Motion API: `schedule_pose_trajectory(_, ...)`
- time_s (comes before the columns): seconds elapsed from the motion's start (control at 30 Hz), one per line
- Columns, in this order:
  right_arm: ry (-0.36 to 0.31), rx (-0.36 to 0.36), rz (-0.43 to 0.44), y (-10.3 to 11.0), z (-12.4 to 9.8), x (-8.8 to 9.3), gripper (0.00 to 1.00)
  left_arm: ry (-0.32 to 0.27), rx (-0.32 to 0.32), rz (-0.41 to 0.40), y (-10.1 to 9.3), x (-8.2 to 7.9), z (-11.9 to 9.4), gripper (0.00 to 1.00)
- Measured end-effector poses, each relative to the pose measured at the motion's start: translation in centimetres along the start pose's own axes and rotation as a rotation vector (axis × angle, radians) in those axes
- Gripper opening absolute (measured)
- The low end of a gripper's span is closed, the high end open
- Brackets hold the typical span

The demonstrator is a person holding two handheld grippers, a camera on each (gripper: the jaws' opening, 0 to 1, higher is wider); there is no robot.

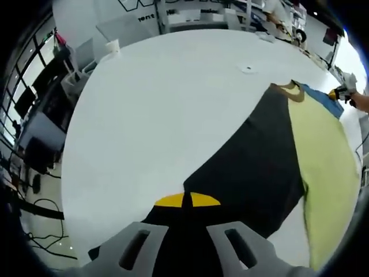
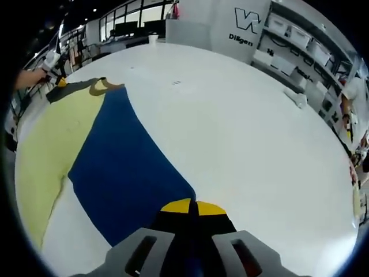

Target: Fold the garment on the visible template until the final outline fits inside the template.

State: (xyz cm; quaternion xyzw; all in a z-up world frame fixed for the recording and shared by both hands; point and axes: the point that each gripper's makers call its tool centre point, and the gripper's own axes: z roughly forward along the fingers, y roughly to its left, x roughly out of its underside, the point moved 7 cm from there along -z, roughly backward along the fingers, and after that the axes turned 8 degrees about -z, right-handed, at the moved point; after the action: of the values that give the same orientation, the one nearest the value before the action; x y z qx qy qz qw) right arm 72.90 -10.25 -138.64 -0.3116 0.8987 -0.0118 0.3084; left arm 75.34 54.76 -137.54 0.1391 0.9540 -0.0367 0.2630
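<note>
Nearest us in the left gripper view, the left gripper (image 1: 188, 203) has its yellow-tipped jaws pressed together over the black edge of the garment (image 1: 262, 167). In the right gripper view the right gripper (image 2: 194, 209) is closed the same way, with the blue part of the cloth running up to its jaws. We judge that each is gripping one corner of the same end, though the pinch itself is hidden.

The garment lies flat on the white table (image 1: 167, 109), stretching away from both grippers. It is a colour-blocked top with a black panel, a pale yellow panel and a blue panel. At its far end is a brown collar (image 1: 292, 92). Beyond the collar, a person's hand (image 1: 353, 98) holds another yellow-tipped tool beside the cloth. We cannot make out any template outline around the garment.

We expect the fabric to be light, limp and thin, so it should drape and slide easily on the smooth matte tabletop. Corners and hem edges are the sensible places to hold it. Lifting both evenly should carry a straight fold toward the collar, whereas uneven pulling would likely skew it or bunch the seams.
</note>
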Motion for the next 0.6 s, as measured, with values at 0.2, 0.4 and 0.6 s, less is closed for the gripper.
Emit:
schedule_pose_trajectory(0.2, 0.04, 0.027, 0.025, -0.18, -0.16, 0.14, 0.0, 0.007, -0.006, -0.025, 0.14, 0.12, -0.06, 0.04)
schedule_pose_trajectory(0.4, 0.056, 0.027, 0.014, 0.19, -0.35, 0.25, 0.0, 0.025, -0.018, -0.062, 0.25, 0.45, -0.19, 0.04)
schedule_pose_trajectory(0.6, 0.073, 0.034, 0.014, 0.23, -0.37, 0.22, 0.0, 0.028, -0.024, -0.081, 0.24, 0.51, -0.22, 0.04)
